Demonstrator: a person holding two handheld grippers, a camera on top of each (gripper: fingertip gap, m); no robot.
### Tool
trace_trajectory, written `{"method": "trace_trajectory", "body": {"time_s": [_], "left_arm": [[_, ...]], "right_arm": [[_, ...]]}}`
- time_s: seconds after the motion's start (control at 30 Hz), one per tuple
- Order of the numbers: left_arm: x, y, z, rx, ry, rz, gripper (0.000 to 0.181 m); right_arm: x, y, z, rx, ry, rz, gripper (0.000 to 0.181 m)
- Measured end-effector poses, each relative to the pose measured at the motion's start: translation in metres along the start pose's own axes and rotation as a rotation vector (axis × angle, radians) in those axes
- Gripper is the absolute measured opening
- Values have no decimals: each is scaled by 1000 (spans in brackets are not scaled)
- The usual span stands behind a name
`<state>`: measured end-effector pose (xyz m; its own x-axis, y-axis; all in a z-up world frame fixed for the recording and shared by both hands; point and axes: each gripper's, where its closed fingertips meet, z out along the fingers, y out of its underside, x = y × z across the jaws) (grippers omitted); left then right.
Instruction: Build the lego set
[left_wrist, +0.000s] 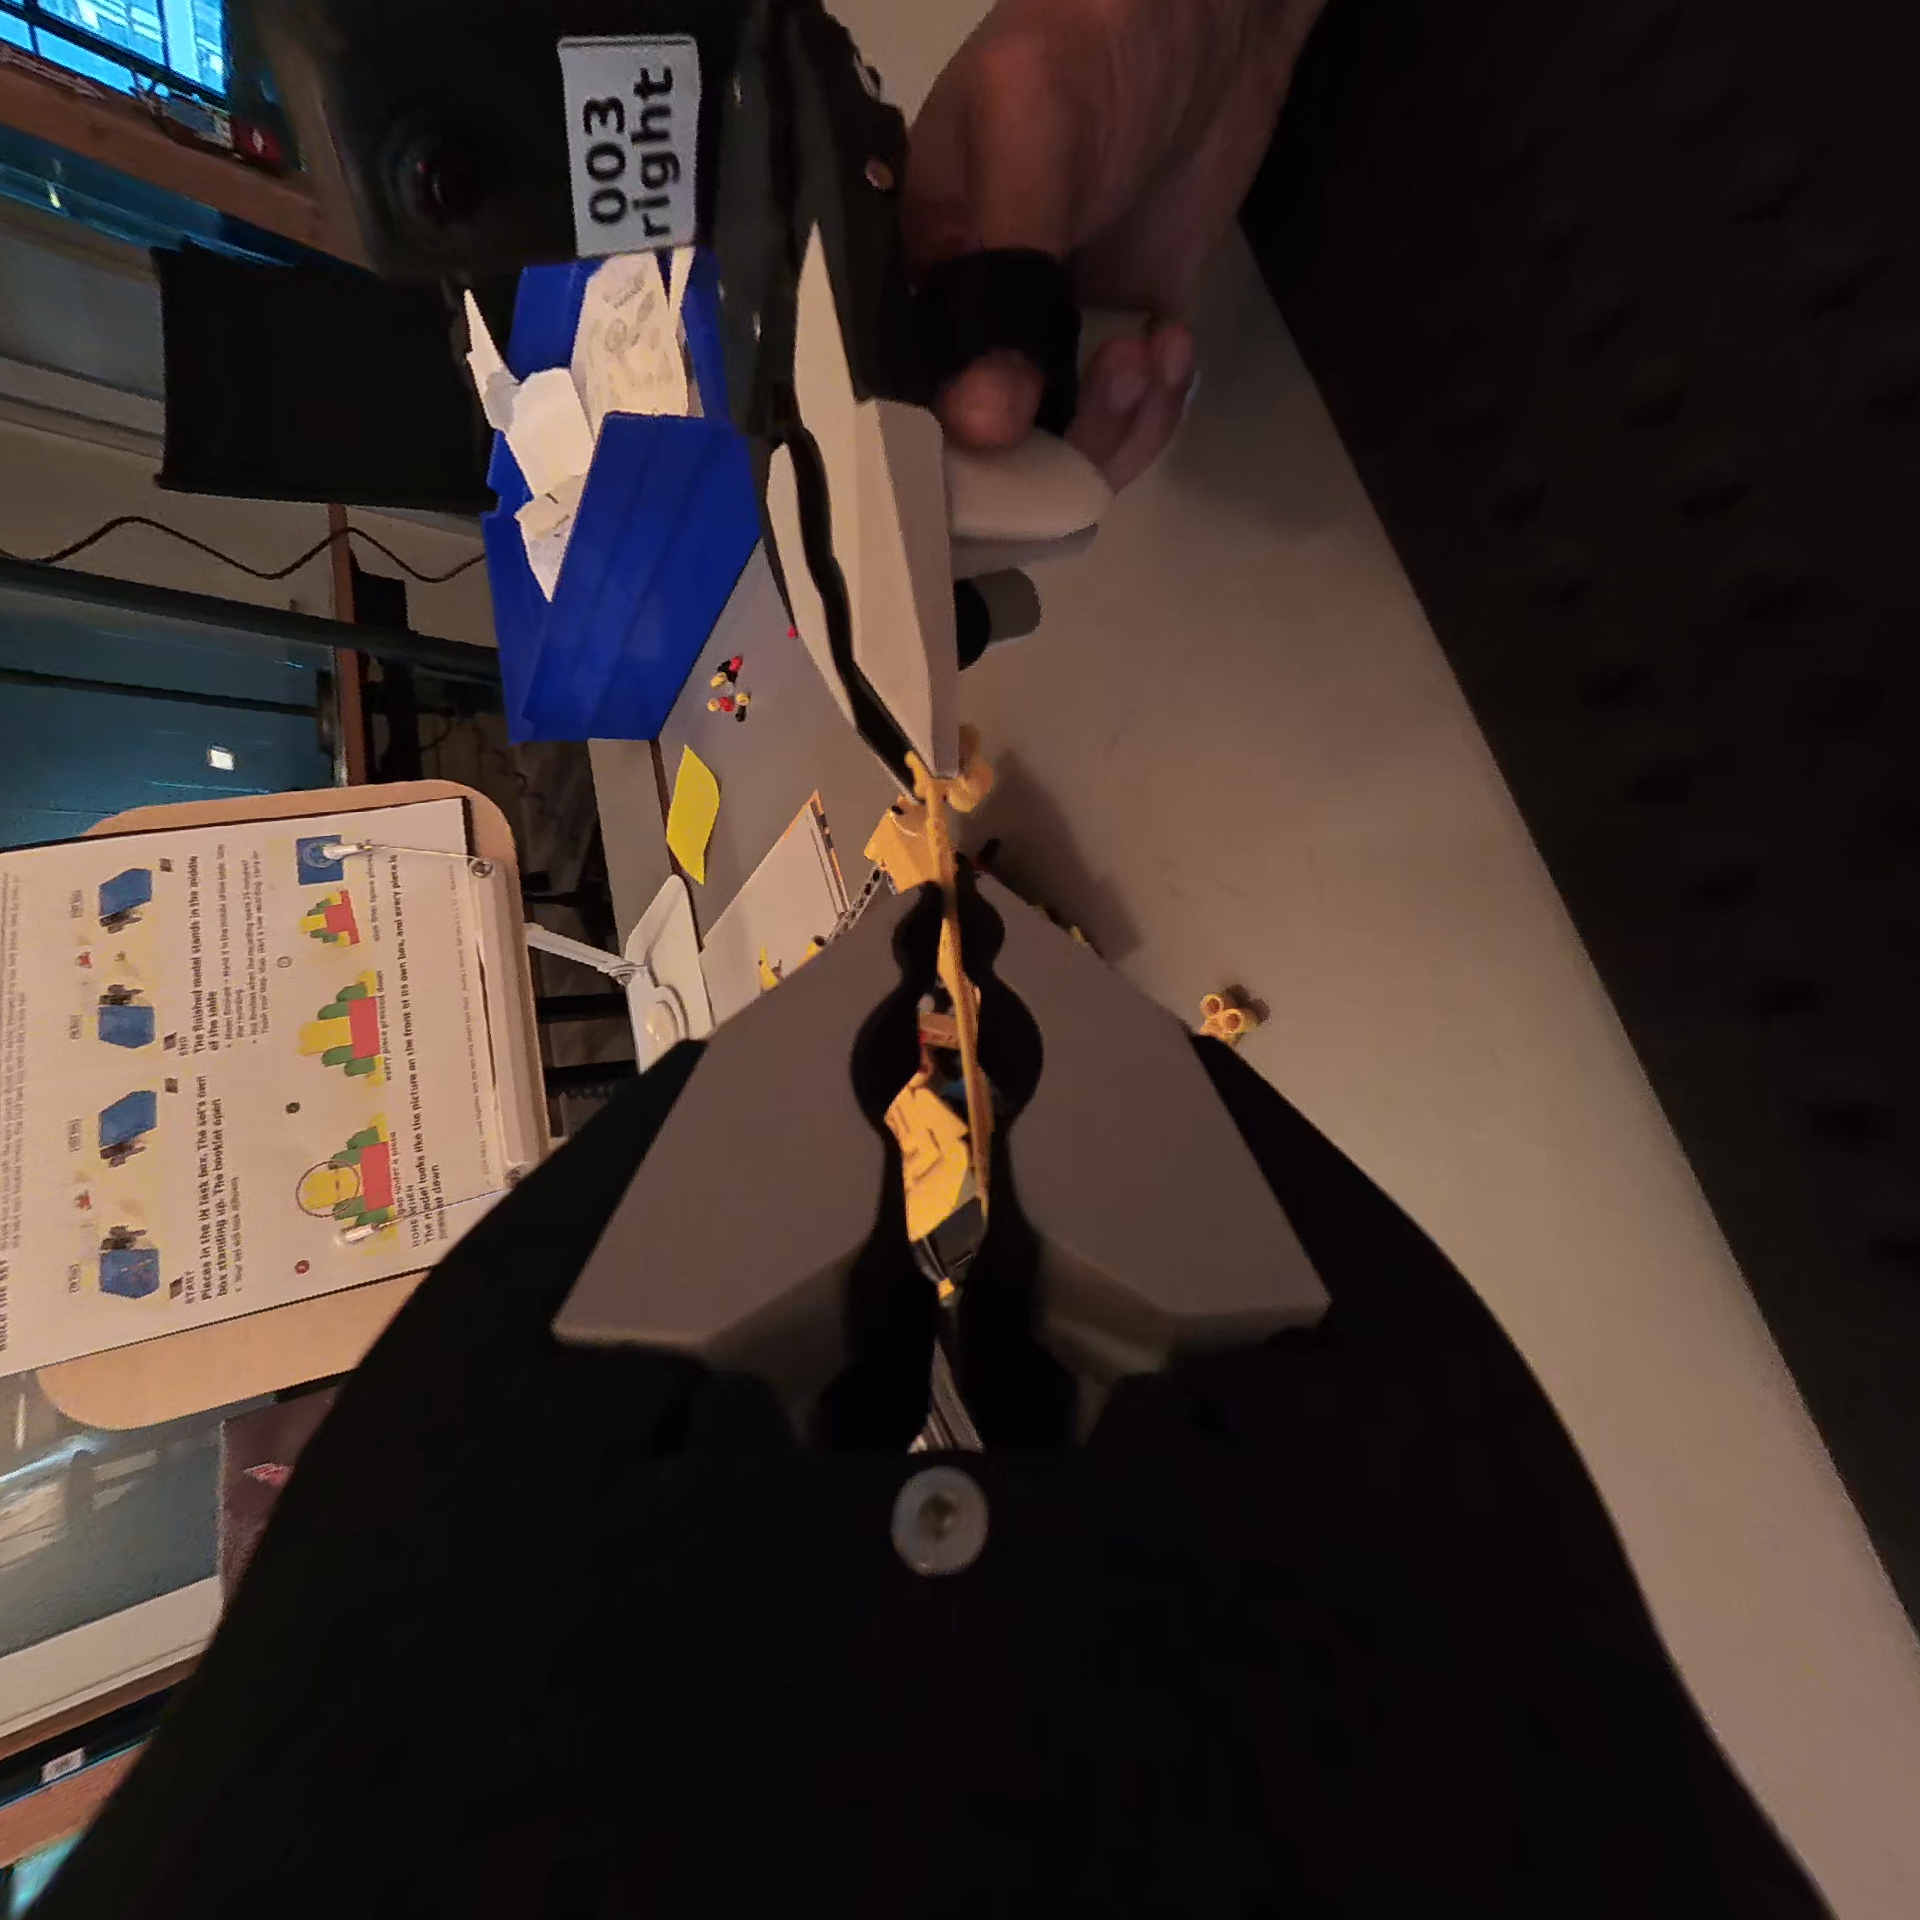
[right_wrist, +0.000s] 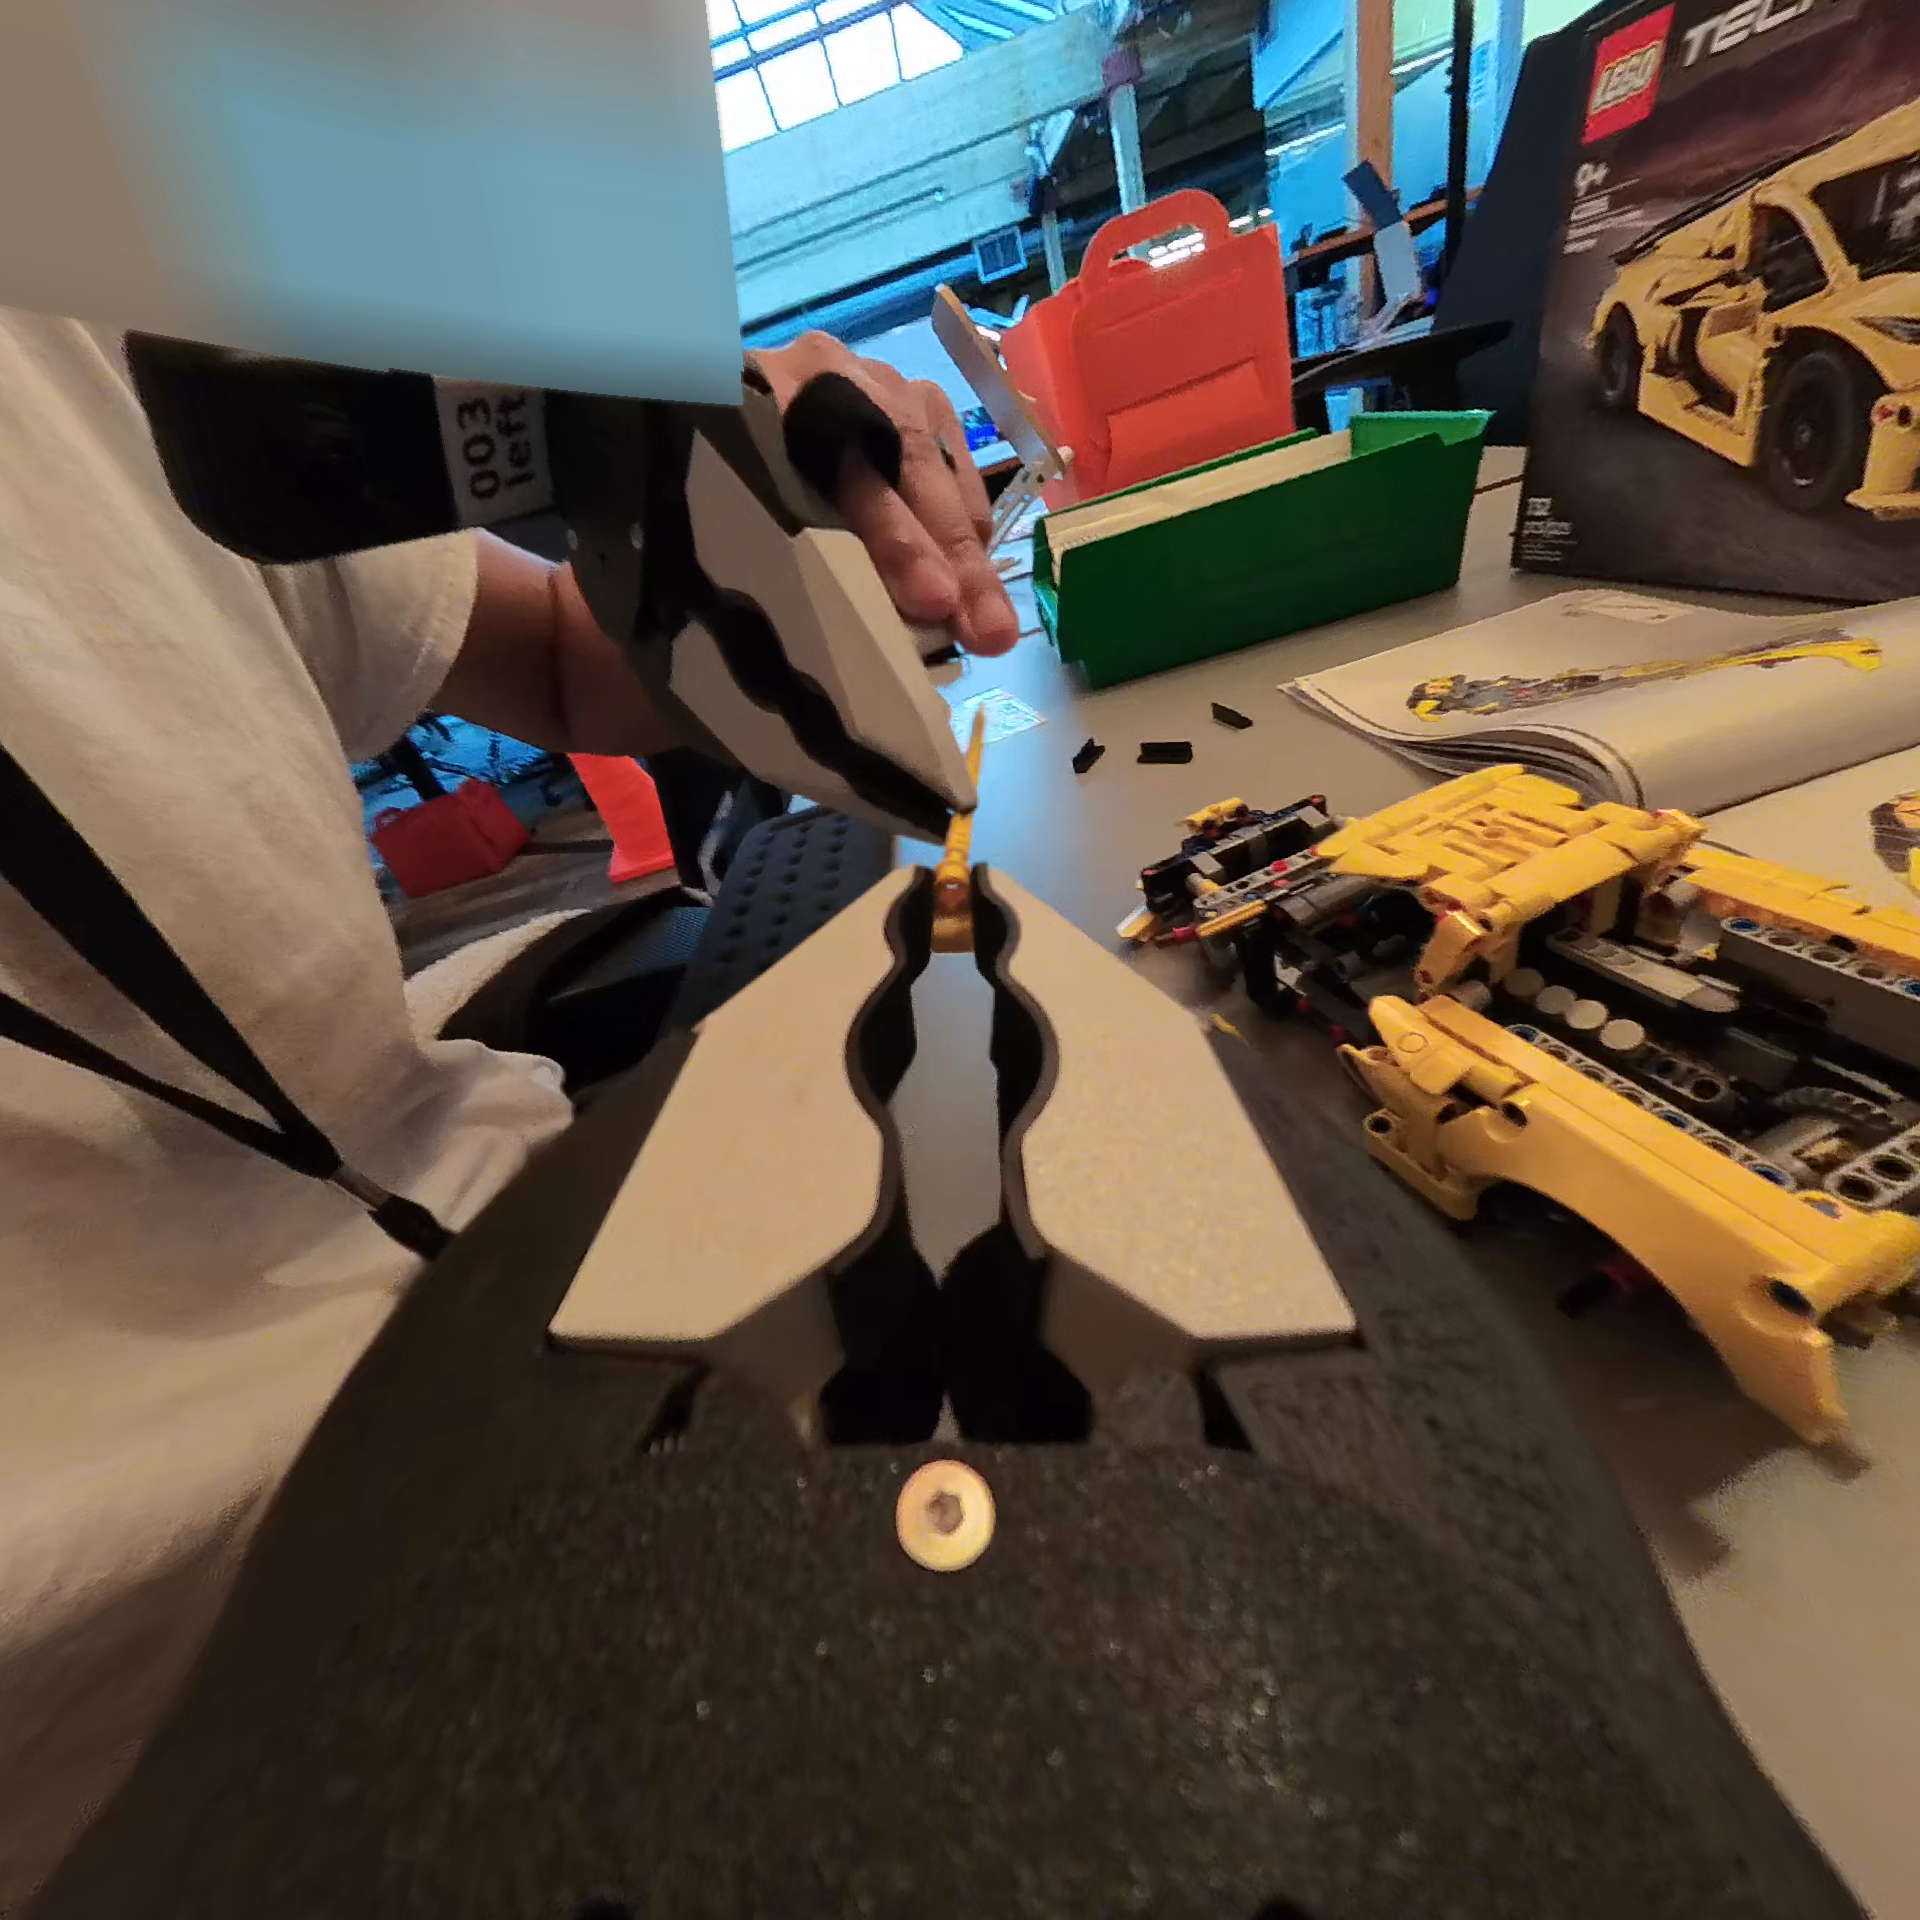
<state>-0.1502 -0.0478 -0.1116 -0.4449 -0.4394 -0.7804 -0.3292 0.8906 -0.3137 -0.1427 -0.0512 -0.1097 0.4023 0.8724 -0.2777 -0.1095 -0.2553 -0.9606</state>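
Note:
My left gripper (left_wrist: 951, 883) is shut on a thin yellow Lego strip (left_wrist: 961, 1018) that runs lengthwise between its fingers. My right gripper (left_wrist: 930, 764) meets it tip to tip from above, shut on a small yellow connector piece (left_wrist: 966, 779) at the strip's far end. In the right wrist view, my right gripper (right_wrist: 951, 878) pinches the yellow connector (right_wrist: 951, 904). The left gripper (right_wrist: 961, 805) comes in from the upper left with the strip (right_wrist: 977, 748) sticking out past its tip. The partly built yellow car (right_wrist: 1558, 987) lies on the table to the right.
The Lego box (right_wrist: 1745, 312), an open instruction booklet (right_wrist: 1610, 686), a green bin (right_wrist: 1247, 561) and loose black pieces (right_wrist: 1164, 750) lie behind the car. A blue bin (left_wrist: 623, 582), an instruction sheet on a board (left_wrist: 260, 1070) and a loose yellow piece (left_wrist: 1231, 1013) show in the left wrist view. Both grippers' tips are close together, under 4 cm apart.

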Motion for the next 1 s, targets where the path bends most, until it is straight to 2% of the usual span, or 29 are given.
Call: {"method": "trace_trajectory", "body": {"time_s": [0.53,0.8,1.0], "left_arm": [[1,-7,-1,57,32,-79,2],[7,-3,5,56,53,-116,2],[5,-5,8,65,42,-144,2]], "right_arm": [[-4,-3,-2,22,-58,67,6],[2,7,1,-30,-22,67,6],[3,4,-2,-12,-23,87,6]]}}
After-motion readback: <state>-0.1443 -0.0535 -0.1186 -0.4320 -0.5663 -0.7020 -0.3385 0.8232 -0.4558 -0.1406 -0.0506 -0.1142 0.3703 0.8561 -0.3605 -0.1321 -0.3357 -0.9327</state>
